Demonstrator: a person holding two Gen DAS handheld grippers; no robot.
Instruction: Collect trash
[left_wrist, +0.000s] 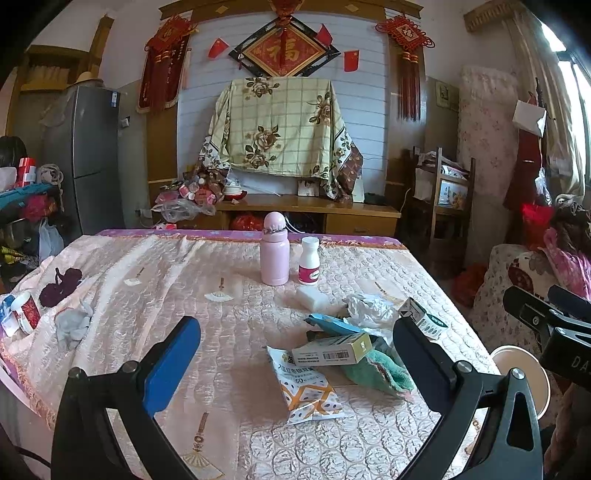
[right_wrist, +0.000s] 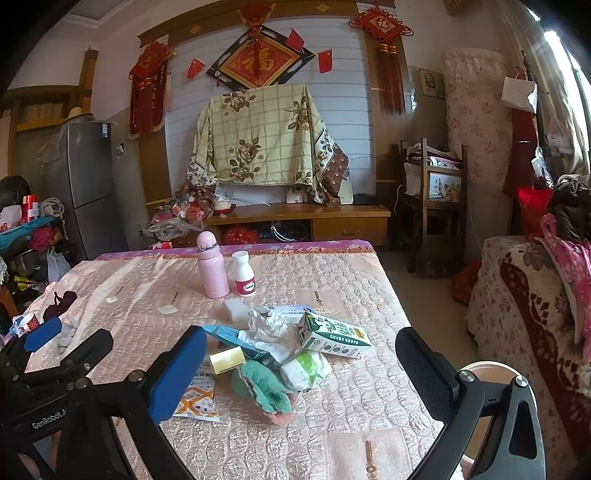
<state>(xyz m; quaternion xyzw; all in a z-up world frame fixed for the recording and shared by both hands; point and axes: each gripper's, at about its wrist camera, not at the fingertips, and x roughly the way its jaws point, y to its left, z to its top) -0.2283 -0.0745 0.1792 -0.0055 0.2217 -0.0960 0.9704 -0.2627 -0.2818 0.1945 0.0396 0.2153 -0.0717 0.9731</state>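
Note:
A pile of trash lies on the pink quilted table: a white and orange wrapper, a small yellow-ended box, a blue packet, crumpled plastic and a green and white carton. A green cloth lies among them. My left gripper is open and empty, just short of the pile. My right gripper is open and empty, hovering over the pile's near side. The left gripper shows in the right wrist view at the left edge.
A pink bottle and a white pill bottle stand behind the pile, with a white block in front of them. A cup and grey tissue lie at the left. A round bin rim sits beside the table's right edge.

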